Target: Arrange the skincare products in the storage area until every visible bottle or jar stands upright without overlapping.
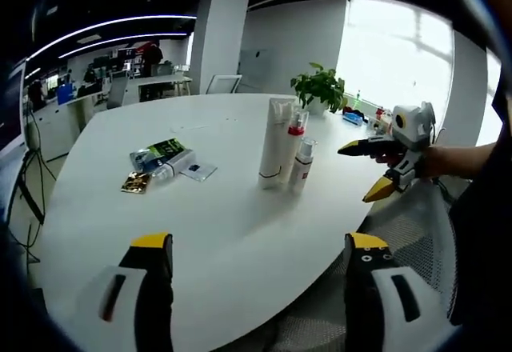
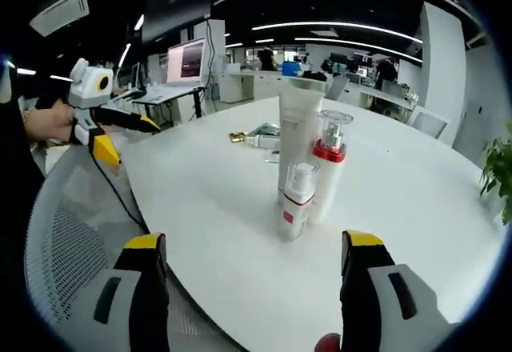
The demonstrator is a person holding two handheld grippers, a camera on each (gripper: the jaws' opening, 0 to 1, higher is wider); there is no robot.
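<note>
Three skincare products stand upright and close together on the white table [image 1: 200,224]: a tall white tube [image 1: 274,144] [image 2: 299,124], a white pump bottle with a red band [image 1: 294,146] [image 2: 330,168] and a small spray bottle [image 1: 302,164] [image 2: 295,206]. My left gripper [image 1: 258,242] [image 2: 132,142] is open and empty, held off the table's near edge. My right gripper [image 2: 253,240] [image 1: 358,174] is open and empty too, a short way from the small bottle.
Flat sachets [image 1: 164,156] [image 2: 264,136] and a gold packet [image 1: 136,182] [image 2: 238,137] lie on the table beyond the bottles. A potted plant [image 1: 320,88] stands at the far edge. A mesh chair [image 2: 72,232] [image 1: 400,232] sits beside the table. Desks with a screen [image 2: 186,60] stand behind.
</note>
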